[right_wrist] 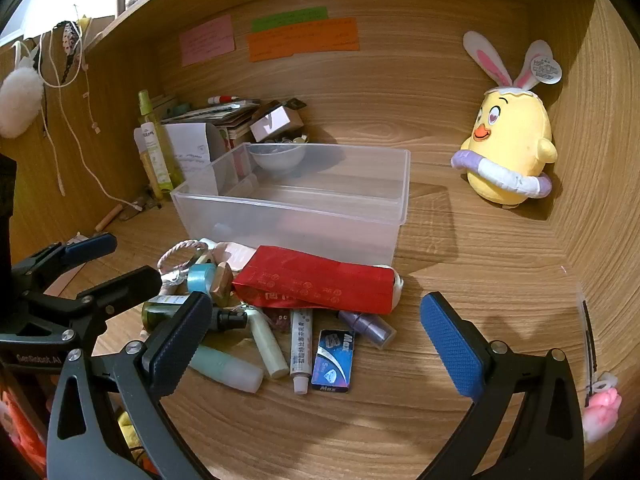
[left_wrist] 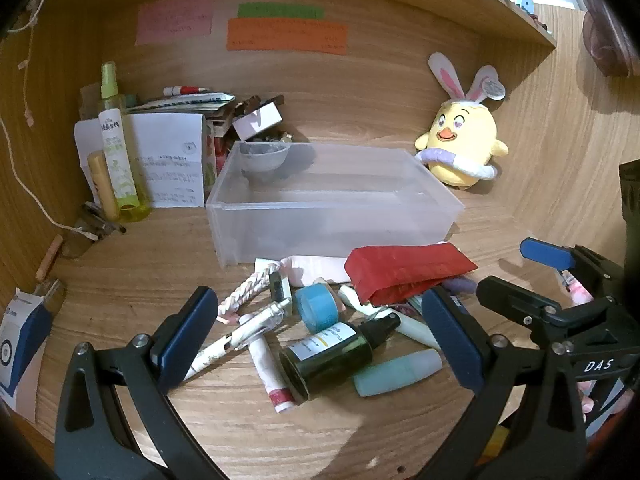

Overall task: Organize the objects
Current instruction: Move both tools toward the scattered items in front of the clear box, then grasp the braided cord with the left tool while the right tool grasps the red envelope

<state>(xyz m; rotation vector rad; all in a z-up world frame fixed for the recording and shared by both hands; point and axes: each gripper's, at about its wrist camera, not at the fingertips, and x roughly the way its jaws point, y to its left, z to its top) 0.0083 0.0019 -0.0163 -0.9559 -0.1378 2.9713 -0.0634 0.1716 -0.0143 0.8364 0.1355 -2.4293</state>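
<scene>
Both tongs, left gripper [left_wrist: 320, 332] and right gripper [right_wrist: 316, 336], gape wide, ribbed pads bare; crinkled red packet [right_wrist: 316, 284] fronts frosted bin [right_wrist: 296, 204].

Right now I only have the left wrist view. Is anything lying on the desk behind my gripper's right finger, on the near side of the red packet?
Observer: Yes. A blue box marked Max lies flat on the desk, just in front of the red packet.
Operator: Is the right gripper holding anything? I can only see its side.
Observer: No. The right gripper is wide open and empty, facing the pile.
</scene>
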